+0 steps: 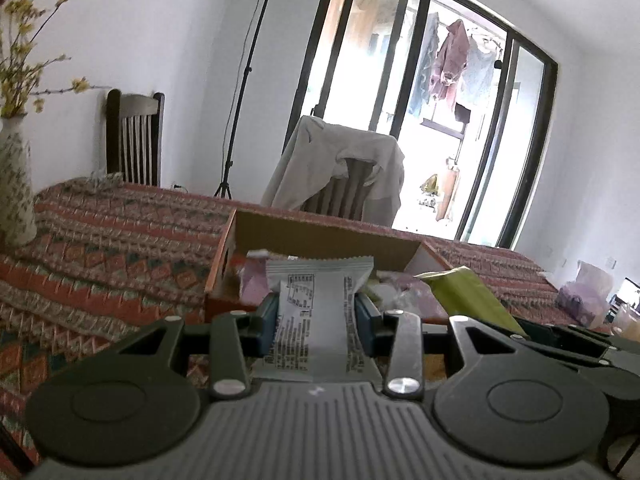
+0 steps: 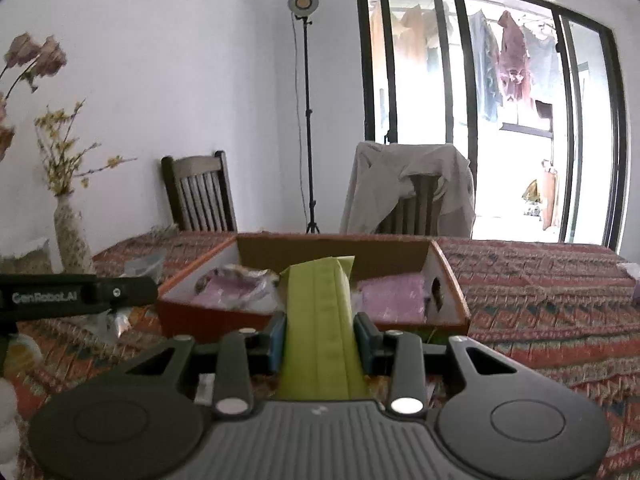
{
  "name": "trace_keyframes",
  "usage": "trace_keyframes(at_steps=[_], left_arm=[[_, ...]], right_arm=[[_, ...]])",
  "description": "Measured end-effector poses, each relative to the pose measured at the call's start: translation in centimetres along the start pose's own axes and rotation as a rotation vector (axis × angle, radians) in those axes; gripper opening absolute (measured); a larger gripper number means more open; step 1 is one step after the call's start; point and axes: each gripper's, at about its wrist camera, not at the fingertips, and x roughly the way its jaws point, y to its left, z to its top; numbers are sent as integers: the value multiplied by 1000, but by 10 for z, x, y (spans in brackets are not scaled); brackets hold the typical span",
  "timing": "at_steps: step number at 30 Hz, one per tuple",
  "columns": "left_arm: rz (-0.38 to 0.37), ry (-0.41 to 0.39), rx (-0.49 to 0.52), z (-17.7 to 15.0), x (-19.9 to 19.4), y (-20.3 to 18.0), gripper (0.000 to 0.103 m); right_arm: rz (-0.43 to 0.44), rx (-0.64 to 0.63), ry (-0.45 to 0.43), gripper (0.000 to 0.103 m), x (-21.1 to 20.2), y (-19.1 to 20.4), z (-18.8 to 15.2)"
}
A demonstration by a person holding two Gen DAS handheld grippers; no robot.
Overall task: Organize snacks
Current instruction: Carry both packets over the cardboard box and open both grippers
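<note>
White walls and a black-framed glass door [image 2: 492, 112] with laundry hanging beyond it back the scene, and a patterned red cloth covers the surface [image 2: 560, 300] in front. An open cardboard box [image 2: 332, 250] with orange outer walls sits on that cloth, dead ahead at 12 o'clock in both wrist views. Pink snack packets [image 2: 394, 296] lie inside it, along with a crinkled clear wrapper toward its left side.

The left hand-held gripper [image 1: 316, 312] pinches a white snack packet [image 1: 316, 304] with black printed text between its blue pads; the packet stands upright, its crimped top edge just before the near wall of the box. At 2 o'clock in the left view, the green packet and the other tool's dark body show close by.

The right hand-held gripper [image 2: 320, 334] is pressed onto a yellow-green snack packet [image 2: 320, 312], held upright, its top edge overlapping the box's near wall in the picture.

At 10 o'clock stands a patterned vase [image 2: 72, 236] of yellow-flowered twigs. Behind the surface are a dark wooden chair [image 2: 200, 192], a light stand [image 2: 306, 120] and a second chair draped with a pale garment [image 2: 408, 184].
</note>
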Motion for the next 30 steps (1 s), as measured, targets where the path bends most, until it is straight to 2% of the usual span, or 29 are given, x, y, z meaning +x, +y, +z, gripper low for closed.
trace_keyframes(at_steps=[9,17,21,24,30], left_arm=[[5,-11,-21,36,39,-17,40],[45,-23,-44,61,91,-23,41],[76,-45,-55,63,118,-20,41],[119,-78,-57,51,134,-15,41],[118,-27,-43,39,154,-7,41]], right_arm=[[-9,32,-45,35,32,-23,37],[-22,90,-68,35,82,-45,64],[-37,115,-79,35,109,-54,61],[-22,118,-58,35,124,-63,48],[-13,110,-12,35,139,-65,33]])
